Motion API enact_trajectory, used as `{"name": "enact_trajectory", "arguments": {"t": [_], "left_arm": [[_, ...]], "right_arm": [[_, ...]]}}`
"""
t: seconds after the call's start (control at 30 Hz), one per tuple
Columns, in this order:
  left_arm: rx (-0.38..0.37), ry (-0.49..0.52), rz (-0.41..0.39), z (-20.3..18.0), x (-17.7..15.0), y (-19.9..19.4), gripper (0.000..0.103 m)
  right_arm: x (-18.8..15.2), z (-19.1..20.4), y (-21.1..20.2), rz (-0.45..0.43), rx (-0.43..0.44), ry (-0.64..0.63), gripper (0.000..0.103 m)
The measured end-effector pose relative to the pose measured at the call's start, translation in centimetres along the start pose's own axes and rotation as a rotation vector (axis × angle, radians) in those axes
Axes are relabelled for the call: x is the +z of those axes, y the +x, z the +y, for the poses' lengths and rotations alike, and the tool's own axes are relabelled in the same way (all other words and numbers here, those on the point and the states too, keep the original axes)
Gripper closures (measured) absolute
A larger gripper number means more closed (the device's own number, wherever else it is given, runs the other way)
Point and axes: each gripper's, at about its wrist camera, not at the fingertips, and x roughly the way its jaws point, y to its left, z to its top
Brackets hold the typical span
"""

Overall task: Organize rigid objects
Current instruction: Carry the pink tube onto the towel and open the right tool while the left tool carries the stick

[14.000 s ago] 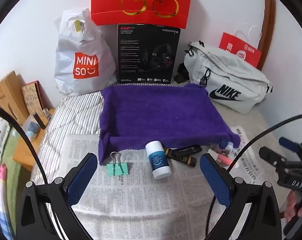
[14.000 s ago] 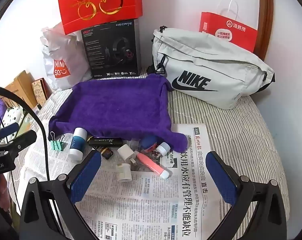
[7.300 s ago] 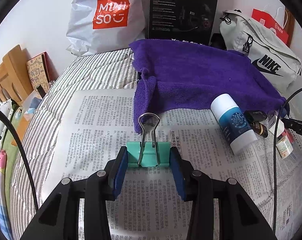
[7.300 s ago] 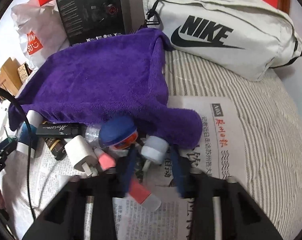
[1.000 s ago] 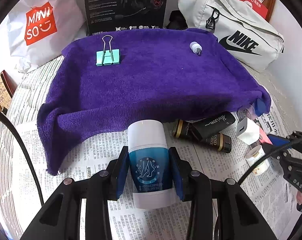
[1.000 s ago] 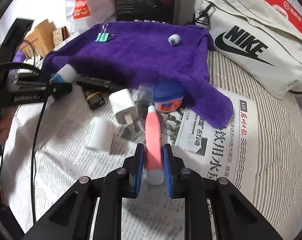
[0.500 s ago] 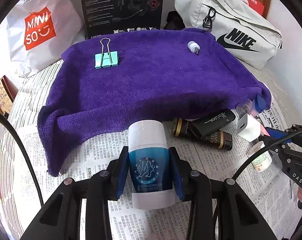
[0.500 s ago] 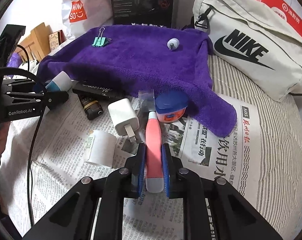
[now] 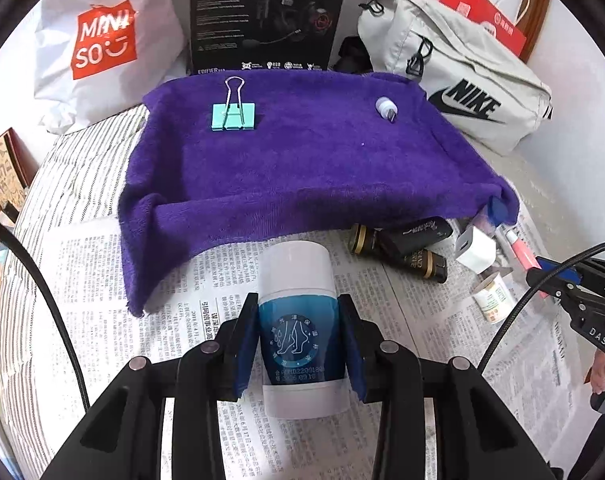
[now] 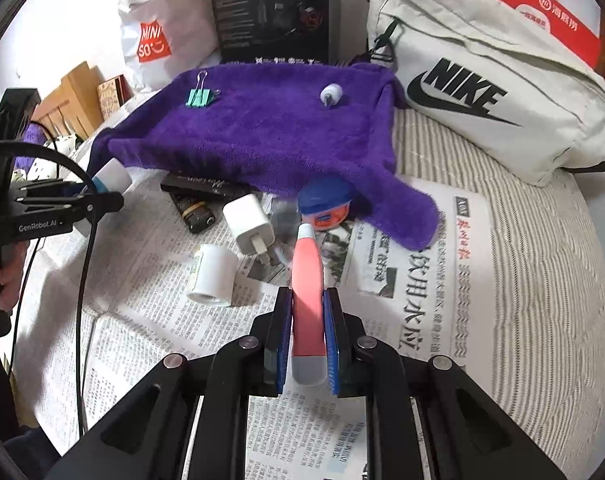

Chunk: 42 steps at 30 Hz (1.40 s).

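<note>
Blue pads of the left gripper press on both sides of a white and blue stick, so this gripper is closed on it. The stick points forward along the fingers, over the newspaper, just in front of the near edge of the purple towel.

The right gripper is closed narrowly on a pink tube. The tube's grey end sits between the pads, and its other end points toward a blue jar lying at the towel edge.

On the towel lie two things, well apart: a green clip at the far left and a small white cap at the far right.

On the newspaper, between the two grippers, lie a white charger, a white bottle on its side, and two dark tubes that touch each other near the towel edge.

Behind the towel stand a Miniso bag, a black box and a grey Nike bag.
</note>
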Motion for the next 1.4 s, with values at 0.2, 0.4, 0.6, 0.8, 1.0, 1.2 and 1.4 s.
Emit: {"name": "enact_trajectory", "arguments": {"t": [0.2,0.4,0.6,0.8,1.0,1.2,1.4], "left_arm": [[0.004,-0.006,-0.007,0.3,-0.1,-0.7,0.067],[0.01,-0.014,-0.018,0.6,0.1,-1.5,0.067],[0.008,-0.021,-0.039,1.0,0.6,-2.3,0.067],[0.011,-0.02,-0.059,1.3,1.8,-2.6,0.067],[0.035,-0.03,-0.086,2.4,3.3,-3.0,0.067],[0.034,-0.057,-0.091,3.9,4.4,-2.5,0.067],[0.022,-0.08,-0.08,4.8,5.1,-1.6,0.067]], "right_arm": [[0.7,-0.2,-0.3,-0.015,-0.002,0.005,0.087],[1.3,-0.5,-0.4,-0.027,0.01,0.018,0.087],[2.7,-0.8,-1.0,-0.056,0.001,0.019,0.087],[4.6,-1.1,-1.2,-0.089,-0.001,0.035,0.087],[6.4,-1.3,-0.7,-0.108,-0.002,0.045,0.087],[7.7,-1.5,0.0,-0.112,0.0,0.056,0.087],[8.8,-1.6,0.9,-0.104,-0.002,0.055,0.087]]}}
